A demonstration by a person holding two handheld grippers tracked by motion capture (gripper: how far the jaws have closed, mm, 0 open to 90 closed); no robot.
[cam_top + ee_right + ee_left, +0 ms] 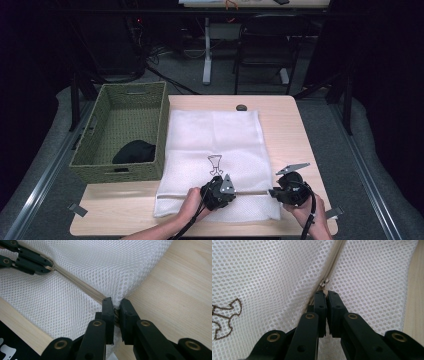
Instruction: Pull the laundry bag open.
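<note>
A: Where is the white mesh laundry bag (215, 150)?

B: It lies flat on the wooden table (295, 130), just right of the green woven basket (100, 145), which has a black cloth (134, 151) in its near end. A beige zipper (80, 286) runs left to right across the bag near its near edge.

A: And the left gripper (231, 192)?

B: It sits over the near middle of the bag. In the left gripper view its jaws are pressed together on the zipper pull (323, 286), with the metal tab sticking out just past the tips.

A: The right gripper (271, 192)?

B: At the bag's right edge, at the zipper's end. In the right gripper view (115, 306) the jaws are pinched nearly closed on the bag's edge, with a fold of mesh and zipper tape caught between them. The left gripper shows far off at the upper left of that view, on the same zipper line.

A: Anything else on the table?

B: A small dark object (241, 107) sits at the far edge, just beyond the bag. A brown printed figure (215, 164) marks the mesh just beyond the left gripper.
</note>
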